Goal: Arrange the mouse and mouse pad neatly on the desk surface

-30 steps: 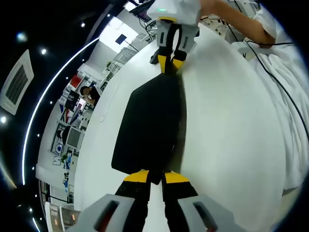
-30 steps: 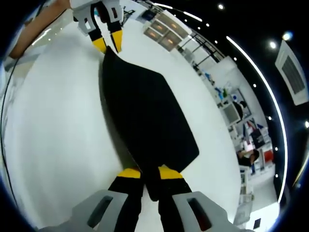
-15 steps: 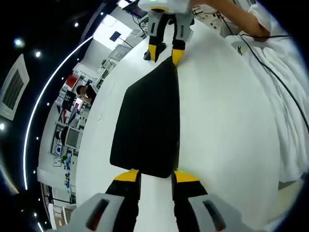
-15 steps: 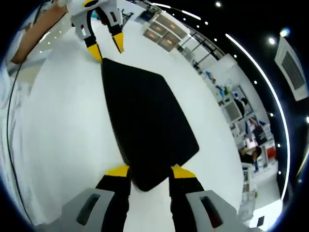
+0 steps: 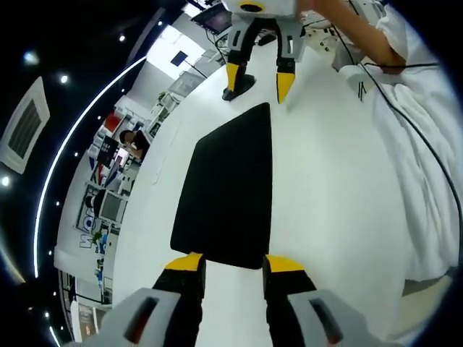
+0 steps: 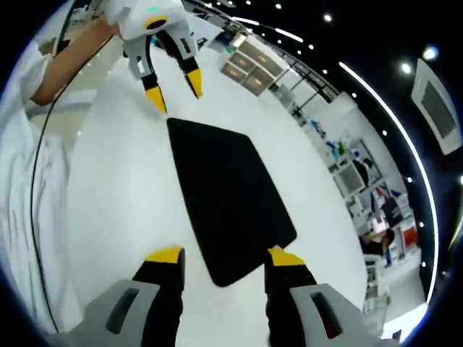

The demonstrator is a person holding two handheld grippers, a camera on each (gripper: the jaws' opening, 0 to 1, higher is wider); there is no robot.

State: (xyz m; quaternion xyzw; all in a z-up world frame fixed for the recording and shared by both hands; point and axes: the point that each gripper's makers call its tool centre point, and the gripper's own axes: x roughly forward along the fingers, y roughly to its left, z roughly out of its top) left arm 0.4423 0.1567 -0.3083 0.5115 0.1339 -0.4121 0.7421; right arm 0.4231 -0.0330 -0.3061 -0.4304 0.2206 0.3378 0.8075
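A black mouse pad (image 5: 228,188) lies flat on the white desk (image 5: 333,202). My left gripper (image 5: 235,264) stands open at the pad's near short edge, its yellow tips just clear of the corners. My right gripper (image 5: 259,81) hangs open beyond the far edge, touching nothing. A small dark object (image 5: 239,88), possibly the mouse, sits by one right fingertip. In the right gripper view the mouse pad (image 6: 224,195) runs from my open right gripper (image 6: 226,256) up toward the open left gripper (image 6: 175,90).
A person's bare arm (image 6: 65,65) reaches to the left gripper. White clothing (image 5: 427,166) with a thin black cable across it lies along the desk's side. Shelves and screens (image 6: 249,58) stand past the far desk edge. Bare desk (image 6: 123,202) flanks the pad.
Both grippers were shut on the pad's opposite ends a second ago. They have opened, let go and drawn back, and the pad now lies flat.
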